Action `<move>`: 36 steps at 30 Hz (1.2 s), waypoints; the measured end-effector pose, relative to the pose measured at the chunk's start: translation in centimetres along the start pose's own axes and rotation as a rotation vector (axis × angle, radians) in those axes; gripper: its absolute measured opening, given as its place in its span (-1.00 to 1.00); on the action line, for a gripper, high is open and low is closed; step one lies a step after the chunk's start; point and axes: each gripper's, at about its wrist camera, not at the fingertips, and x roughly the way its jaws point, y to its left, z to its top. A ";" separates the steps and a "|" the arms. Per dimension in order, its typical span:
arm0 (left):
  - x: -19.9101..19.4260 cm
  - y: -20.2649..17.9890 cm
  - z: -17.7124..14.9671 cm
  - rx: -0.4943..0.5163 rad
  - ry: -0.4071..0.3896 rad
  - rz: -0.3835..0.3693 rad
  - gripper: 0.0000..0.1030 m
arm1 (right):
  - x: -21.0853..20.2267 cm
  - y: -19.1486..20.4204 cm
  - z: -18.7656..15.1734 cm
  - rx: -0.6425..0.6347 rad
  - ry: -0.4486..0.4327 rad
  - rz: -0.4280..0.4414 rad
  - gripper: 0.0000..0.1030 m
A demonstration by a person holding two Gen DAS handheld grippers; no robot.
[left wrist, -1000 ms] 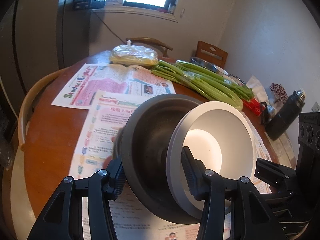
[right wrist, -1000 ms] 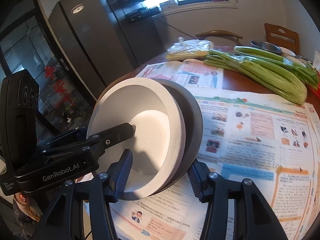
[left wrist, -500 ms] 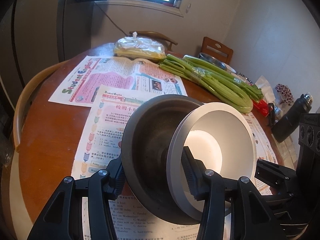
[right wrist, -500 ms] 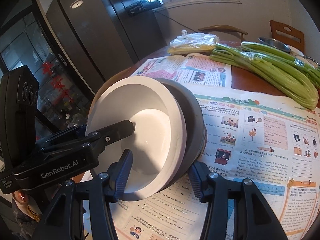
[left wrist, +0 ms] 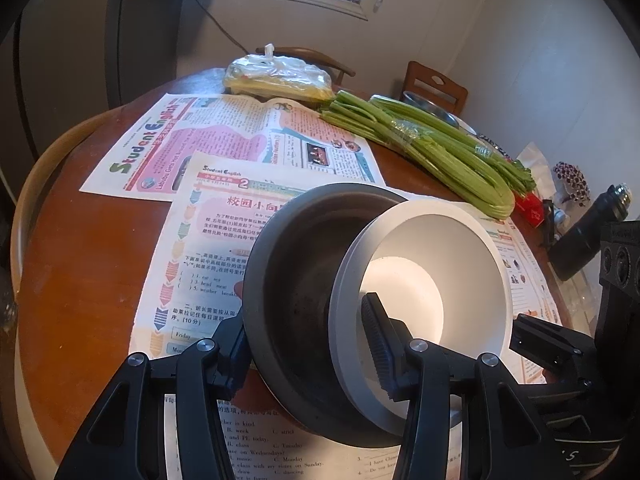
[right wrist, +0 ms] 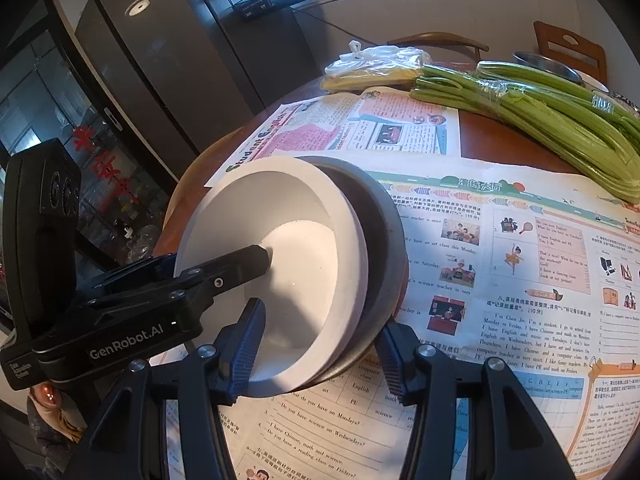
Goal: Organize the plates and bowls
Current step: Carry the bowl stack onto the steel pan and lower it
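Both clamped on the nested pair, left gripper (left wrist: 304, 344) and right gripper (right wrist: 320, 344): white ceramic bowl (left wrist: 432, 280) inside dark grey metal bowl (left wrist: 296, 280). Dropped lower toward newspaper-covered round wooden table (left wrist: 88, 248), tilted, probably about to set down.

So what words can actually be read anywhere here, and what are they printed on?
"Student English": red and green masthead of the far newspaper.
"Student English" and "2": top of the near newspaper.
"GenRobot.AI": side of the left gripper, seen from the right wrist.
"Monday", "Wednesdays": exercise lines on the near newspaper.
The newspapers' small print and Chinese text are too small to read reliably.
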 end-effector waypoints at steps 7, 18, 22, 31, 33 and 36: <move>-0.1 0.1 0.0 0.000 0.004 0.007 0.01 | 0.1 0.3 0.2 -0.004 0.000 -0.015 0.05; -1.1 0.6 0.0 0.001 -0.038 0.048 0.01 | -0.3 1.0 0.1 -0.041 -0.027 -0.090 0.05; -0.9 0.5 -0.2 0.004 -0.027 0.055 0.01 | -0.4 1.2 0.0 -0.056 -0.041 -0.117 0.05; -0.7 0.3 -0.6 0.021 -0.014 0.095 0.01 | -1.1 0.6 -0.5 -0.054 -0.066 -0.140 0.05; -1.2 0.2 -0.7 0.025 -0.035 0.107 0.01 | -1.2 0.6 -0.5 -0.056 -0.070 -0.150 0.05; -1.8 0.0 -0.9 0.030 -0.048 0.123 0.01 | -1.5 0.7 -0.5 -0.070 -0.090 -0.174 0.05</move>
